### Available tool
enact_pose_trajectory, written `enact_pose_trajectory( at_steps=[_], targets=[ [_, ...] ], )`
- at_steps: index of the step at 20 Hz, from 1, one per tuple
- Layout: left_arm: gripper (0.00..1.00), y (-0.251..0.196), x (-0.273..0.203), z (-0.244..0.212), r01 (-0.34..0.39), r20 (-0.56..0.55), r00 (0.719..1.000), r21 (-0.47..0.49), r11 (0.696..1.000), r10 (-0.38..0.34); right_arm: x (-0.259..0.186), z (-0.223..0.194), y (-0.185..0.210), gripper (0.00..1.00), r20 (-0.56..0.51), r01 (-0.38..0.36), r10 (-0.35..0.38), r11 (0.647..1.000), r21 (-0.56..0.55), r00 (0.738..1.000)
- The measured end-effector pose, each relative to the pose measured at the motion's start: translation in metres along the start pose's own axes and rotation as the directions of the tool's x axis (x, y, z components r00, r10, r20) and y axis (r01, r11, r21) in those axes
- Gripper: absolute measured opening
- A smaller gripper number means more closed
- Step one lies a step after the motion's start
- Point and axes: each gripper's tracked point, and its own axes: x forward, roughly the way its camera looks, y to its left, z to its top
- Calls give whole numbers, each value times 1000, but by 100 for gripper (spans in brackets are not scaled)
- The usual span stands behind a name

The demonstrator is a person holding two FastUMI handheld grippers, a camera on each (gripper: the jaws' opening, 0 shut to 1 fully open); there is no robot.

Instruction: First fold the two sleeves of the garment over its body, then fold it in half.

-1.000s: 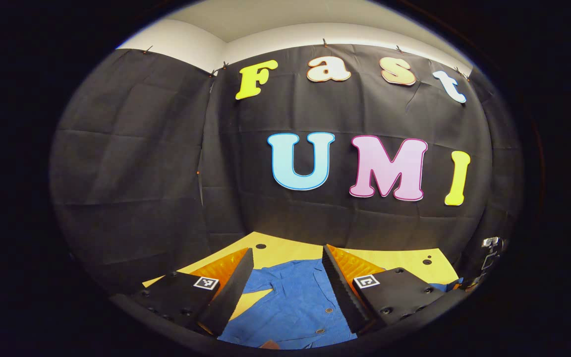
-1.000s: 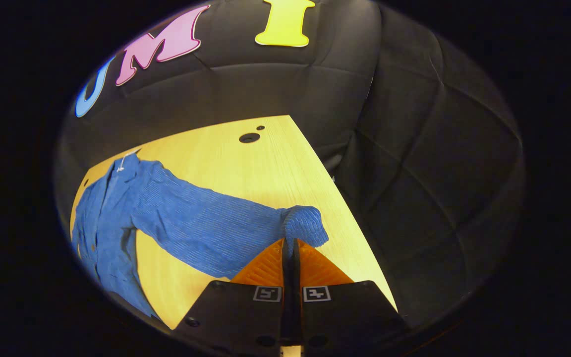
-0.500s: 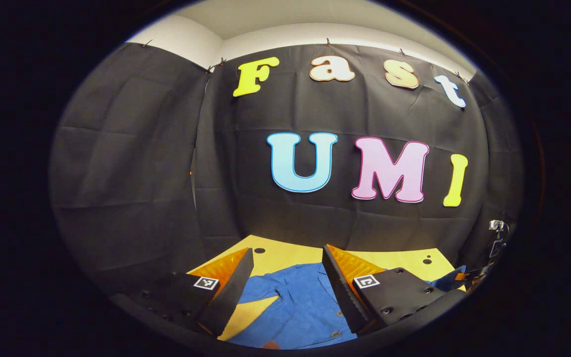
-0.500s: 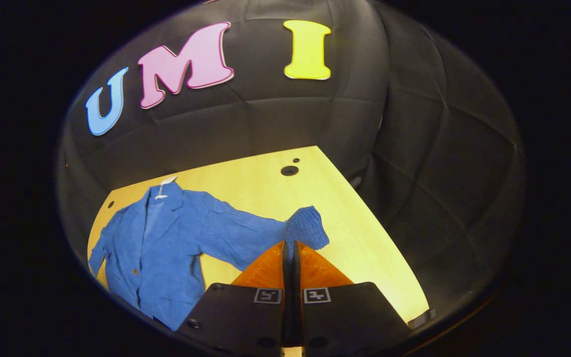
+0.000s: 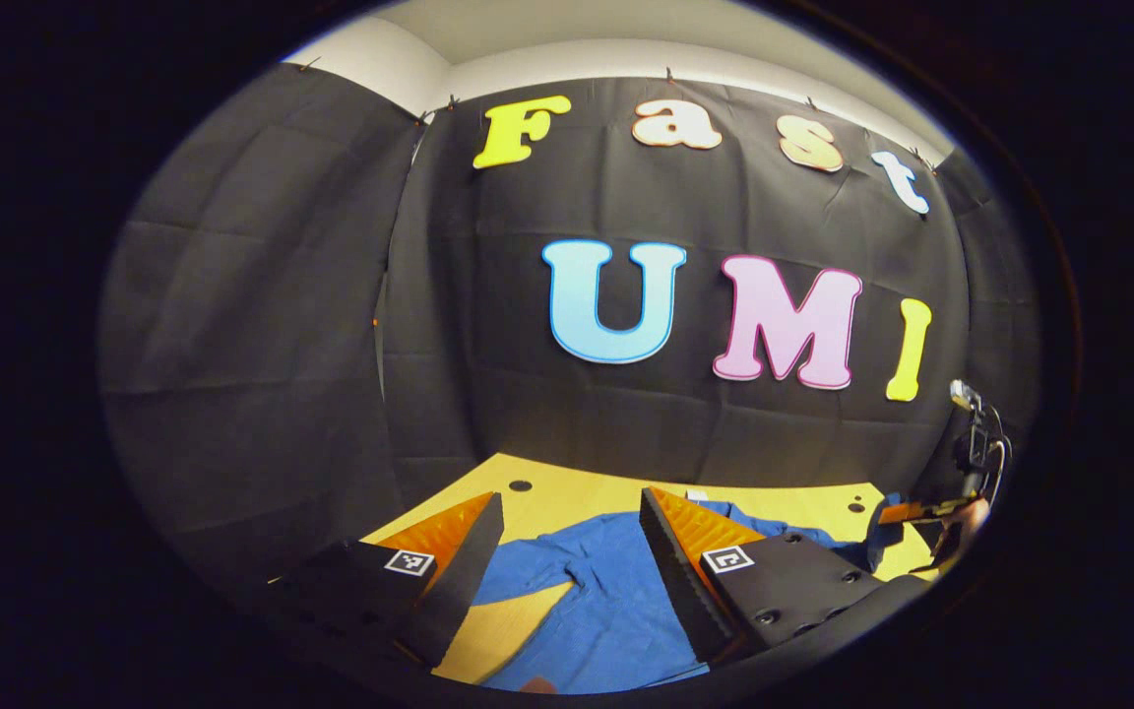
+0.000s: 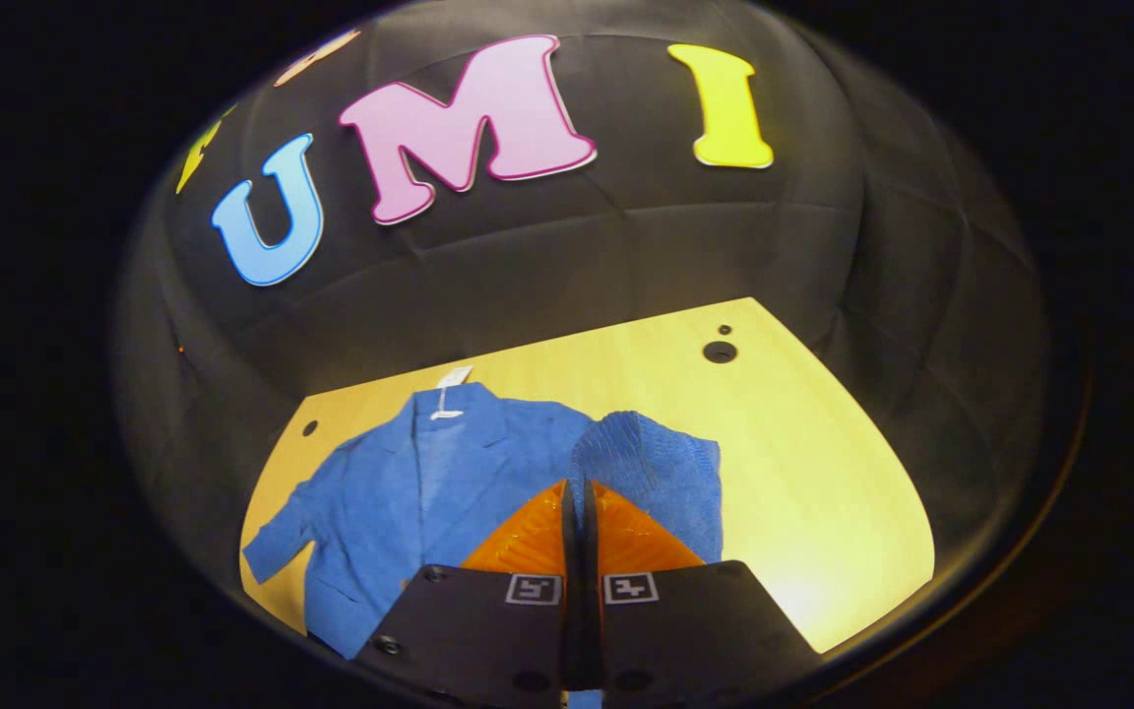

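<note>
A blue button-front garment lies flat on the yellow wooden table, collar toward the back wall. My right gripper is shut on the cuff of one sleeve, holding it lifted above the garment's right side. In the left gripper view the garment lies under my left gripper, which hangs open over it with nothing between its fingers. The other gripper and the hand holding it appear far right with the sleeve end.
The table has round holes near its back corners. A white tag sticks out at the collar. Bare tabletop stretches to the right of the garment.
My right gripper has carried the sleeve leftward and up, toward the garment's body; the sleeve now bunches over the right side. My left gripper stayed open, shifting slightly over the garment.
</note>
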Motion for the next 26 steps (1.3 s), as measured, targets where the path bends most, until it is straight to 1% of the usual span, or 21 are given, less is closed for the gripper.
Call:
enact_pose_trajectory(
  at_steps=[3, 4, 5, 9, 13, 15, 16, 18, 22, 24, 26],
  targets=[
    [82, 16, 16, -11, 4, -28, 1000, 9, 1000, -4, 8, 7, 31, 2, -3, -27, 27, 1000, -8, 1000],
    [81, 22, 19, -12, 1, -34, 999, 2, 1000, -1, 11, 6, 43, 0, -10, -35, 35, 999, -15, 999],
    [82, 27, 22, -13, -2, -41, 999, -10, 1000, 1, 15, 3, 58, 2, -19, -49, 48, 999, -22, 999],
    [81, 49, 34, -17, -27, -63, 998, -67, 997, 23, 28, -14, 133, 0, -38, -126, 124, 991, -34, 991],
    [81, 68, 35, -17, -63, -52, 997, -35, 997, 61, 32, -33, 196, 2, -39, -190, 188, 980, -55, 981],
    [81, 71, 34, -17, -64, -48, 997, -25, 998, 63, 30, -34, 218, 2, 4, -211, 212, 976, -56, 977],
    [81, 73, 33, -17, -67, -46, 997, -23, 997, 66, 31, -34, 227, 1, 18, -218, 220, 973, -74, 975],
    [81, 75, 33, -20, -65, -55, 996, -30, 997, 63, 37, -49, 238, 1, -18, -228, 227, 966, -118, 974],
    [81, 80, 31, -29, -82, -77, 994, -38, 996, 79, 59, -75, 271, 1, -96, -270, 258, 949, -162, 961],
    [81, 83, 29, -32, -92, -84, 992, -31, 995, 89, 71, -84, 293, 1, -119, -308, 291, 938, -158, 949],
    [81, 90, 25, -37, -109, -97, 990, -12, 994, 107, 89, -102, 307, 1, -171, -314, 292, 942, -119, 941]
  ],
)
